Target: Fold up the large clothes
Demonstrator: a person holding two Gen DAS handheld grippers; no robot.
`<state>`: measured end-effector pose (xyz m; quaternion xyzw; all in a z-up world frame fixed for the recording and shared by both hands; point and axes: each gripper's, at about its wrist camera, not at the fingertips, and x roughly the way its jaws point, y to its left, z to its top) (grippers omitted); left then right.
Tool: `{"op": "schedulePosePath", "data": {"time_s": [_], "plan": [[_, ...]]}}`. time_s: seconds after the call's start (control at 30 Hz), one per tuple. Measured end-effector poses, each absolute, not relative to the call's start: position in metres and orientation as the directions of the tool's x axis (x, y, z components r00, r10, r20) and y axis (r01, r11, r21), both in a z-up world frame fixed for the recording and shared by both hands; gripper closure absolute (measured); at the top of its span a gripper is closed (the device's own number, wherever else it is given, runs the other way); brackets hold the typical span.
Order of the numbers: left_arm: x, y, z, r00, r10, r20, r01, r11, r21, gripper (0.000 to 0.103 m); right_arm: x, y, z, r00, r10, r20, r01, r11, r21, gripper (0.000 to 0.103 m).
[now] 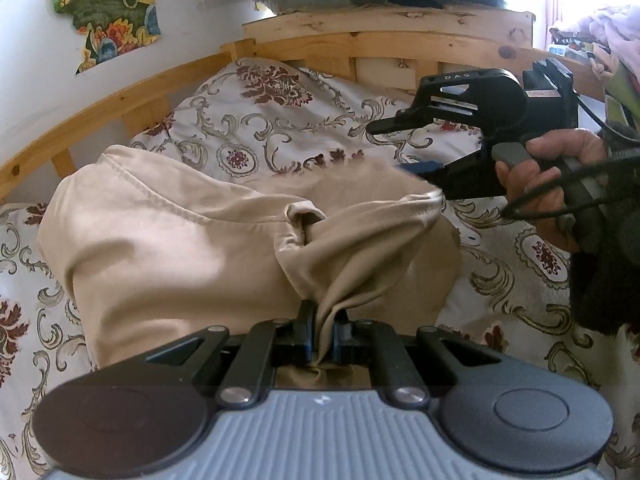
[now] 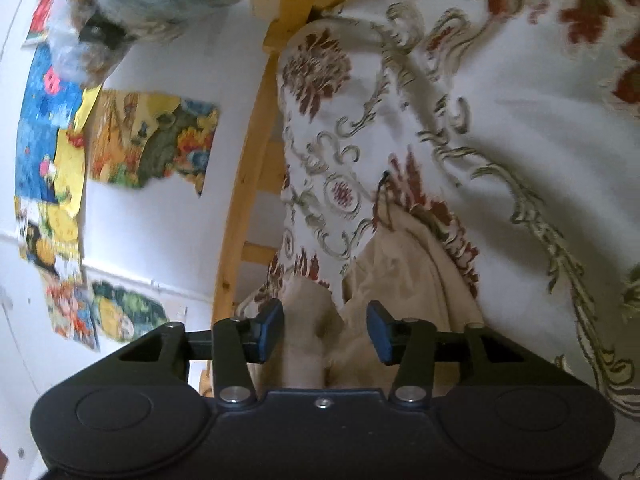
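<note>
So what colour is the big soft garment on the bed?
Plain beige garment, clearest in the left wrist view.

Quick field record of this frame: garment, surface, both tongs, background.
garment: beige garment, bunched, lying on the bed
surface: floral bedspread, wooden bed frame behind
left tongs: shut on a fold of the beige garment
right tongs: open, fabric between the pads, not clamped
right hand: holding the tool's handle
background: colourful poster on white wall
</note>
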<state>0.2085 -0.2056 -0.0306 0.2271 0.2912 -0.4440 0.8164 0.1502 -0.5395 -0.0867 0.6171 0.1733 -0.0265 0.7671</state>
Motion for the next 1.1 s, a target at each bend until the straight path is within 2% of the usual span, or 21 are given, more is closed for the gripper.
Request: {"op": "schedulePosePath", "data": {"time_s": [0.13,0.27,0.37,0.47,0.53,0.6,0.77,0.87,0.93,1.0,1.1], "plan": [[0.207,-0.207,-0.032,0.438,-0.585,-0.682,0.859,0.496,0.126,0.095,0.155,-0.537,-0.09,0.929,0.219,-0.3,0.248,0.236,0.94,0.052],[0.206,-0.207,-0.032,0.438,-0.584,-0.684,0.861,0.492,0.131,0.095,0.163,-0.528,-0.079,0.881,0.229,-0.414,0.317,0.366,0.875,0.052],[0.206,-0.205,-0.032,0.437,-0.581,-0.686,0.86,0.493,0.13,0.095,0.169,-0.524,-0.065,0.816,0.214,-0.537,0.373,0.516,0.771,0.052],[0.205,-0.206,-0.032,0.434,-0.576,-0.693,0.863,0.486,0.137,0.095,0.174,-0.519,-0.069,0.785,0.267,-0.559,0.354,0.547,0.759,0.047],[0.204,-0.207,-0.031,0.435,-0.578,-0.69,0.867,0.475,0.149,0.095,0.174,-0.515,-0.071,0.794,0.252,-0.554,0.355,0.548,0.758,0.058],[0.201,-0.206,-0.031,0.437,-0.587,-0.682,0.872,0.461,0.162,0.096,0.174,-0.509,-0.072,0.802,0.204,-0.562,0.362,0.583,0.728,0.095],[0.197,-0.211,-0.027,0.413,-0.629,-0.658,0.89,0.432,0.146,0.096,0.173,-0.493,-0.047,0.847,0.079,-0.526,0.314,0.724,0.614,0.102],[0.2,-0.221,-0.034,0.376,-0.657,-0.653,0.908,0.403,0.117,0.097,0.181,-0.485,-0.026,0.849,-0.001,-0.529,0.274,0.856,0.439,0.102],[0.201,-0.233,-0.046,0.347,-0.659,-0.667,0.918,0.384,0.099,0.097,0.194,-0.481,-0.033,0.822,-0.048,-0.567,0.252,0.925,0.286,0.102],[0.204,-0.241,-0.058,0.311,-0.664,-0.68,0.926,0.373,0.058,0.097,0.211,-0.479,-0.06,0.748,-0.069,-0.66,0.233,0.959,0.164,0.102],[0.2,-0.24,-0.066,0.31,-0.675,-0.67,0.928,0.369,0.057,0.097,0.207,-0.486,-0.076,0.728,-0.057,-0.683,0.218,0.964,0.151,0.097]]}}
